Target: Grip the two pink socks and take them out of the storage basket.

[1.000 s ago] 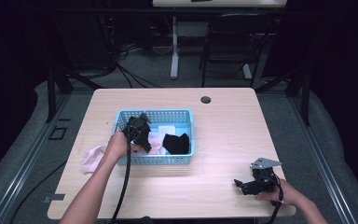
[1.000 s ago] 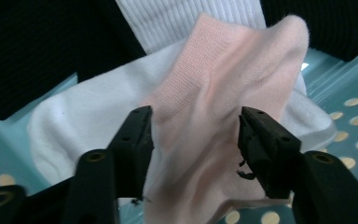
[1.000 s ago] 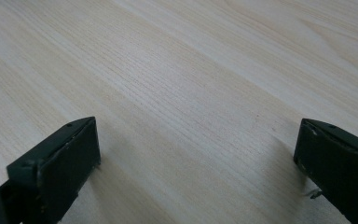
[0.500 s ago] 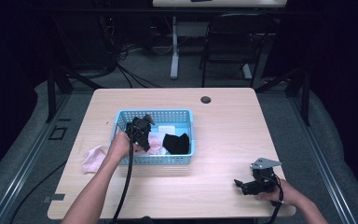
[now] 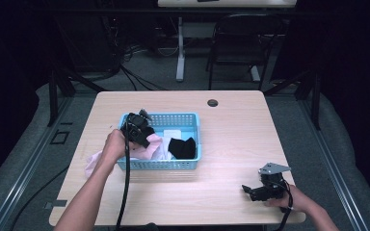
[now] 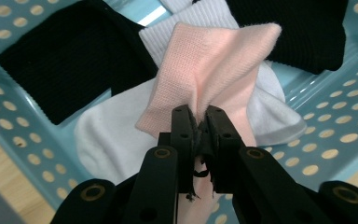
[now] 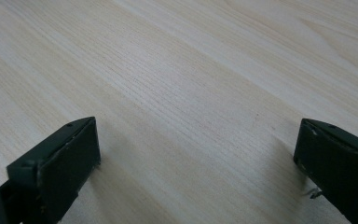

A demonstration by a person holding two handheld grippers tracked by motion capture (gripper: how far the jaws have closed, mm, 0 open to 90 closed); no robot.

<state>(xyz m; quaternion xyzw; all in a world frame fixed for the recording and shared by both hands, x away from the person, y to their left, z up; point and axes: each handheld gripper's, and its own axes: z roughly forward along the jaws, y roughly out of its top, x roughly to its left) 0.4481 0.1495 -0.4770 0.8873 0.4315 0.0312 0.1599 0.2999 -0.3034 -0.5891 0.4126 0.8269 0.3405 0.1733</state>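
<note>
A light blue perforated basket point(image 5: 192, 120) sits left of centre on the wooden table. My left gripper point(image 5: 142, 132) hangs over its left part, shut on a pink sock point(image 6: 214, 70) that drapes down onto a white sock point(image 6: 107, 140) and black socks point(image 6: 60, 65) inside the basket point(image 6: 335, 140). In the high view the pink sock point(image 5: 153, 143) lies by a black sock point(image 5: 182, 147). Another pink piece point(image 5: 94, 162) lies on the table left of the basket. My right gripper point(image 5: 251, 191) rests near the table's front right edge, open, with bare wood point(image 7: 191, 107) between its jaws.
A small dark round grommet point(image 5: 213, 102) is set in the table near its far edge. A black chair point(image 5: 236, 43) and a desk leg stand beyond the table. Cables trail from both grippers over the front edge.
My left gripper has shifted slightly right and further over the basket with the pink sock in it. The right gripper has stayed in place.
</note>
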